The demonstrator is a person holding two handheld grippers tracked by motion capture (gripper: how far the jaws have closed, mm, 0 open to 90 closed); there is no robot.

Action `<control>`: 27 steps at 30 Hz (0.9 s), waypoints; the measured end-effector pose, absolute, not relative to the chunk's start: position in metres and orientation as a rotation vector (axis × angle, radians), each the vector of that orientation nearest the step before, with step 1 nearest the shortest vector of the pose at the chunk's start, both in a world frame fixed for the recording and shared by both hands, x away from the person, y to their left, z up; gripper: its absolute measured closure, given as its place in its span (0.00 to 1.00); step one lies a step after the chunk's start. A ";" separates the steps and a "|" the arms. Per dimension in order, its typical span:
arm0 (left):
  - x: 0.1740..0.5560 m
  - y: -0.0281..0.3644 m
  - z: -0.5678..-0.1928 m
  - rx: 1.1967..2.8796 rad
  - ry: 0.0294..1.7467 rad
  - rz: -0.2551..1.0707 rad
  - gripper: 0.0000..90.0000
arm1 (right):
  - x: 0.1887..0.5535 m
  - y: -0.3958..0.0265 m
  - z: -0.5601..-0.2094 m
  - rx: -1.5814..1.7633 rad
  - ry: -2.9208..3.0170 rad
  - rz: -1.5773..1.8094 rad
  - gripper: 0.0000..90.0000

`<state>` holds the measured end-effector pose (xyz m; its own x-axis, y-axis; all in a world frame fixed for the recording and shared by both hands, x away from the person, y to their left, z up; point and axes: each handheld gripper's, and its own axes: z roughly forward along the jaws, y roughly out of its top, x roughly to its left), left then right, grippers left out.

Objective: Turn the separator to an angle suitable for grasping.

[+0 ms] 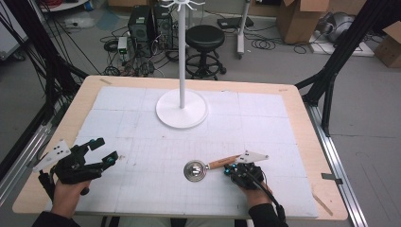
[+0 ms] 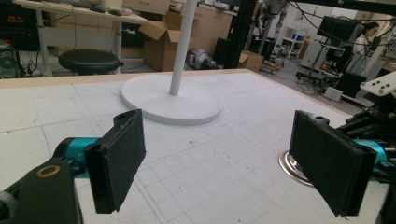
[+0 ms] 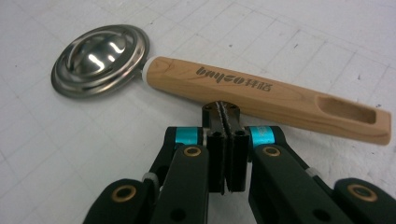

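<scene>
Honestly that little scoop (image 3: 224,86) near the tabletop's front edge looks light and stiff, slick steel bowl, so grab the wooden handle; right gripper (image 3: 226,112) pinched empty beside it, left gripper (image 2: 224,161) spread wide.

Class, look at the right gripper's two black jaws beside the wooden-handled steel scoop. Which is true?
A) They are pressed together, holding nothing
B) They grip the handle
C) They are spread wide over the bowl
A: the right gripper has its jaws pressed together just short of the wooden-handled steel scoop, whose handle lies free on the table.
</scene>
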<state>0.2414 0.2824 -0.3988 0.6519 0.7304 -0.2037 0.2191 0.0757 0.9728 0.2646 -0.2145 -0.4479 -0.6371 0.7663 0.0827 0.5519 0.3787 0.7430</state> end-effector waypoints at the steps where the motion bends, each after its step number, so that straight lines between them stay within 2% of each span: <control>1: 0.241 0.283 -0.399 1.480 0.836 0.459 0.21 | 0.265 -0.215 -0.447 1.160 2.368 1.117 0.98; 5: 0.242 0.284 -0.399 1.477 0.841 0.460 0.21 | 0.265 -0.233 -0.435 1.180 2.276 1.171 0.98; 6: 0.242 0.284 -0.399 1.478 0.841 0.460 0.21 | 0.269 -0.252 -0.431 1.249 2.171 1.179 0.98; 12: 0.243 0.282 -0.398 1.483 0.834 0.461 0.21 | 0.285 -0.286 -0.440 1.387 2.068 1.083 0.98; 19: 0.244 0.285 -0.400 1.480 0.847 0.466 0.21 | 0.300 -0.274 -0.442 1.267 2.183 1.124 0.98; 27: 0.243 0.286 -0.400 1.480 0.845 0.469 0.21 | 0.296 -0.261 -0.446 1.233 2.284 1.142 0.99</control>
<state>0.2430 0.2857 -0.3997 0.6424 0.7388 -0.2034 0.2182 0.0781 0.9728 0.2957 -0.2608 -0.4456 -0.5842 0.8054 0.0996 0.5627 0.3137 0.7648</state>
